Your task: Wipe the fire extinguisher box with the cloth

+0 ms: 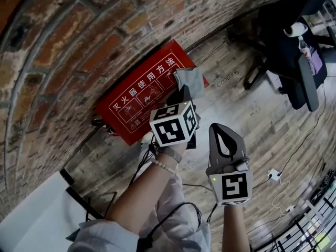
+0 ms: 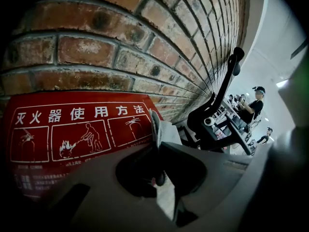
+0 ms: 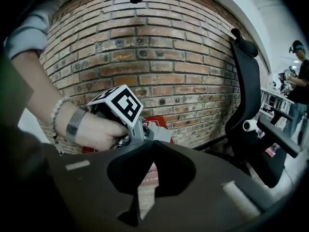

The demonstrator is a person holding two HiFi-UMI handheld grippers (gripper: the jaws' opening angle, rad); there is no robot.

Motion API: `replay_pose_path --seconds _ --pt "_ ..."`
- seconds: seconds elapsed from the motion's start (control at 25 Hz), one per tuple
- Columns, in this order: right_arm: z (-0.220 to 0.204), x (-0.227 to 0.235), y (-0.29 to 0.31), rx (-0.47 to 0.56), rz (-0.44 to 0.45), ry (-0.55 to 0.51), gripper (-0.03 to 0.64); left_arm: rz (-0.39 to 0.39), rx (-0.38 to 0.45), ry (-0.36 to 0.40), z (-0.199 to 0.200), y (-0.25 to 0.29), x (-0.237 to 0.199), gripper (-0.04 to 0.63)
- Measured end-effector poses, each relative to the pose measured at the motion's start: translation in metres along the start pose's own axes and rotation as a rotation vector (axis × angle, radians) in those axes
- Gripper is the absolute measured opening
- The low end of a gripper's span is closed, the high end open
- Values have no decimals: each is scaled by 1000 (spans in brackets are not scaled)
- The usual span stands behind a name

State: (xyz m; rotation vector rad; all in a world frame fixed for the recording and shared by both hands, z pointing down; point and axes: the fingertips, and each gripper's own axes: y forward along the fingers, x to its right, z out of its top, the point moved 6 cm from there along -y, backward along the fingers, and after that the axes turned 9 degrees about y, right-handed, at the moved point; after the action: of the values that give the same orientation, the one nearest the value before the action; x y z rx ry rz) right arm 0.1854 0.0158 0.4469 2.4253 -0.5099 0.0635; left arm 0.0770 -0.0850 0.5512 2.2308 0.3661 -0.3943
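The red fire extinguisher box (image 1: 137, 96) with white Chinese print stands on the floor against the brick wall (image 1: 68, 51). My left gripper (image 1: 185, 92) is shut on a grey cloth (image 1: 190, 81), held at the box's right upper corner. In the left gripper view the cloth (image 2: 163, 129) sticks up from between the jaws (image 2: 157, 146), beside the box's printed face (image 2: 72, 129). My right gripper (image 1: 219, 129) hangs just right of the left one, over the floor, shut and empty. From the right gripper view (image 3: 152, 143) the left gripper's cube, the cloth (image 3: 159, 133) and a bit of the box (image 3: 155, 121) show.
A black office chair (image 1: 294, 51) stands on the wood floor to the right of the box. Cables and a white adapter (image 1: 273, 174) lie on the floor. A white tabletop (image 1: 31, 209) is at lower left. People stand far off (image 2: 253, 105).
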Motion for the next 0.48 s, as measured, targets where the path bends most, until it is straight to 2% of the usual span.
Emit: replay_pose_path --seconds 0.48 --pt "0 -19 3 -6 12 -18 5 28 -13 3 -8 -18 -24 9"
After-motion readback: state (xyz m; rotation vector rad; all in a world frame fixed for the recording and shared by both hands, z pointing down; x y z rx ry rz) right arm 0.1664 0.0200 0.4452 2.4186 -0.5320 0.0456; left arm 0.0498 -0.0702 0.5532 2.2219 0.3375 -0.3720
